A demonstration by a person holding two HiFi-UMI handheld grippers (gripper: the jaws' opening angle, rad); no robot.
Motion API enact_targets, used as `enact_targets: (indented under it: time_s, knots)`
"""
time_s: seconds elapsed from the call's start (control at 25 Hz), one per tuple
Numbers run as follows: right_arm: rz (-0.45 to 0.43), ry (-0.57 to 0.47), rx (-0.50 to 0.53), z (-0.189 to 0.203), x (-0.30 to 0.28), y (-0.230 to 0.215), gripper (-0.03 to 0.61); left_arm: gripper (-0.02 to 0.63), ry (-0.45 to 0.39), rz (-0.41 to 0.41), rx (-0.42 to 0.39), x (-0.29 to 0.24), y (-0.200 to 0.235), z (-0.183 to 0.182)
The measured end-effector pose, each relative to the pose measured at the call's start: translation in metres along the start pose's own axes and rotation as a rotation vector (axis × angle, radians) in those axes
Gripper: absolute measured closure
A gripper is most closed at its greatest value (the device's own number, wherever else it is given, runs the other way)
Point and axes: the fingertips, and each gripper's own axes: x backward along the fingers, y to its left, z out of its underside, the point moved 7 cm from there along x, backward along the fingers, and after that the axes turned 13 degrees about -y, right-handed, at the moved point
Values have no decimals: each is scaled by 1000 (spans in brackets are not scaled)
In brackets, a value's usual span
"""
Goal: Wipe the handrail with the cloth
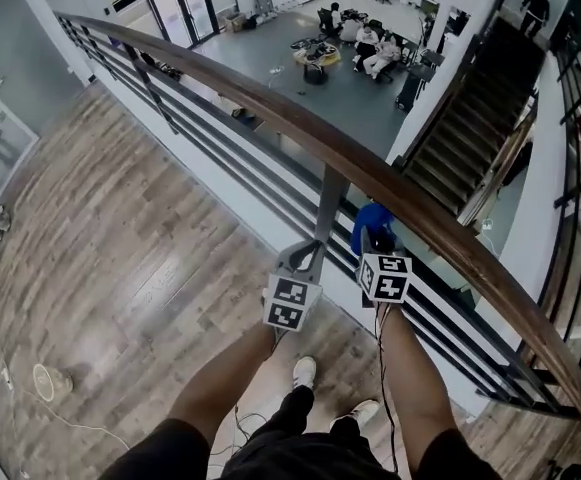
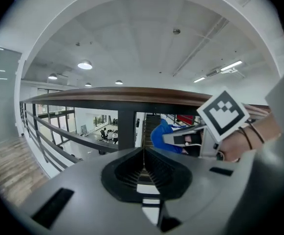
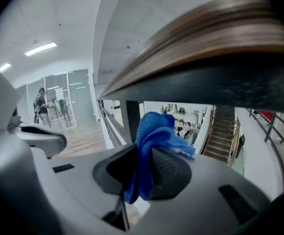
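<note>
Right gripper [image 3: 142, 153] was clamped on the blue cloth [image 3: 156, 126], held just under the handrail [image 3: 195, 53], apparently not touching. Left gripper [image 2: 142, 156] was closed, empty. Wiping judged not started; whole rail left.

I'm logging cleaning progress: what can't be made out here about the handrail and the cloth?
- Dirt on the handrail: too small in the head view, blurred in the right gripper view.
- The handrail's right end: cut off by the head view's edge.
- The cloth's full extent: bunched, partly hidden between the right tool's jaws in the right gripper view.
</note>
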Motion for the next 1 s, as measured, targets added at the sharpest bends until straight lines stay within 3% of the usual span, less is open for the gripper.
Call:
enact_targets:
  time_s: [0.28, 0.56, 0.68, 0.8, 1.0]
  knots:
    - [66, 145, 6, 14, -83, 14, 509, 601, 11, -67, 1, 5, 48, 4]
    - [120, 250, 42, 26, -114, 5, 509, 601, 33, -95, 4, 13, 66, 16]
    - [119, 308, 66, 25, -110, 12, 509, 601, 41, -92, 14, 11, 61, 18]
    - [120, 294, 109, 19, -102, 7, 509, 601, 43, -75, 27, 3, 45, 19]
    - [157, 327, 97, 21, -77, -15, 509, 601, 55, -16, 27, -11, 12, 21]
